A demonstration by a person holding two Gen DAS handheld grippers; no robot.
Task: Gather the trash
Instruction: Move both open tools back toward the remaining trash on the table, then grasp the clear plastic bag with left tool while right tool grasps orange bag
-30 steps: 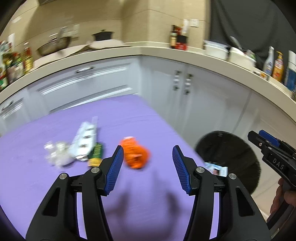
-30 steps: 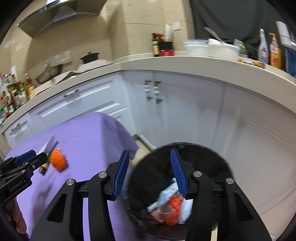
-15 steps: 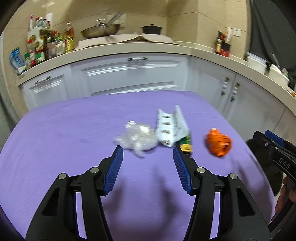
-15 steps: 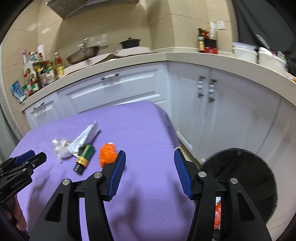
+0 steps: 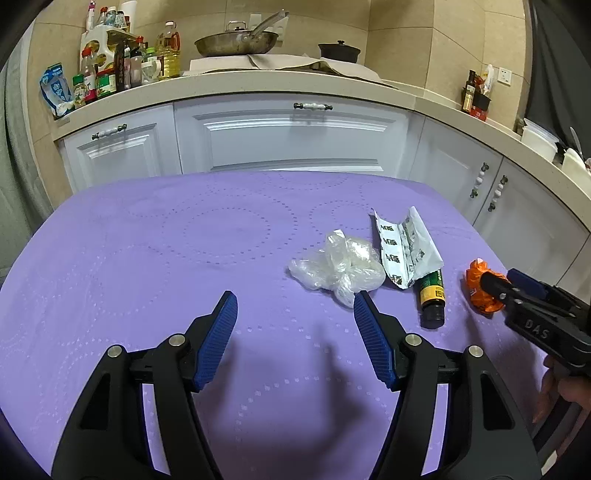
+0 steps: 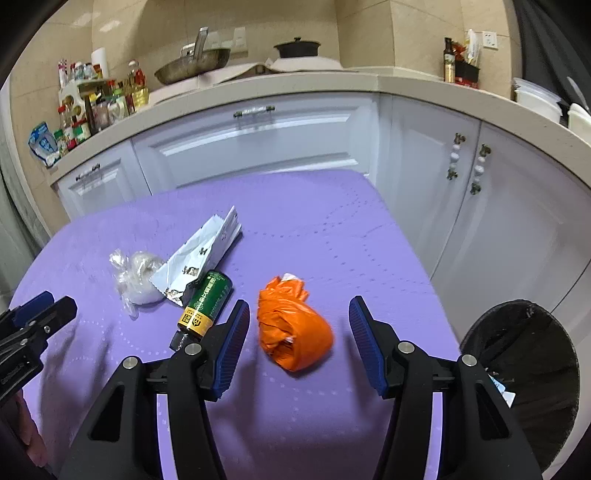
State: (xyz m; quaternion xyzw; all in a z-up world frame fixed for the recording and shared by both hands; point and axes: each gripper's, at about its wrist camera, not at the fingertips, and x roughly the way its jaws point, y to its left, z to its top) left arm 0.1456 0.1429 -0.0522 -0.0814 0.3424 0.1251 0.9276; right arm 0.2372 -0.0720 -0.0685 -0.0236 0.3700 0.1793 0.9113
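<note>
2 tools gape empty; right tool (image 6: 298, 317) partly hides orange bag (image 5: 480, 286).

A home kitchen: white cabinets (image 5: 288, 140) run under a beige counter (image 5: 332, 83) that carries a wok (image 5: 236, 42), a black pot (image 5: 339, 50) and crowded sauce bottles (image 5: 122, 62); tiled walls (image 5: 399, 33) have a socket (image 5: 503, 75).

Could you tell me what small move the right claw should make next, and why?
Probably ease the right claw forward and down around the orange wrapper, then shut. Its jaws stand open with the wrapper lying between them on the purple cloth, and the bin waits beside the table.
</note>
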